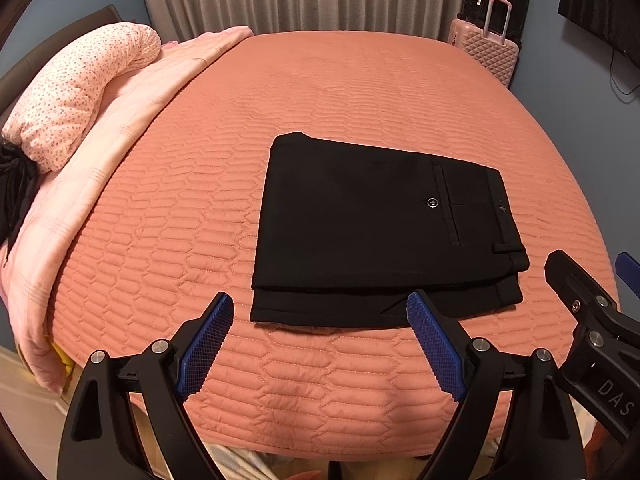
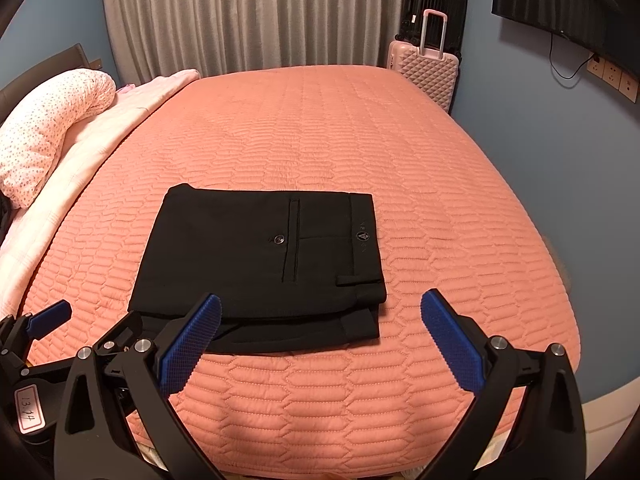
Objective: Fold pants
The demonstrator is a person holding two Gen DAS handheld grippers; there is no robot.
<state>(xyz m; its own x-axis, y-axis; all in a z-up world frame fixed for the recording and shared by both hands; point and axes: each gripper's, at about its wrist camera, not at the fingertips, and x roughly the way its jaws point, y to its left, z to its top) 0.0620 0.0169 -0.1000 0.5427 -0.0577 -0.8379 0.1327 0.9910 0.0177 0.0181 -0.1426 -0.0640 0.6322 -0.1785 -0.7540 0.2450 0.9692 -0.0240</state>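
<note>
Left claw and right claw both gape wide, empty, near the folded pants: soft, light, floppy; best pinched at the thick near hem.

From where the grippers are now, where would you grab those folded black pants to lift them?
Probably by the near edge of the pants, coming in low from the front. There the layers stick out in a stepped lip, giving the pads something to pinch. Both the left gripper and the right gripper are open and empty.
</note>
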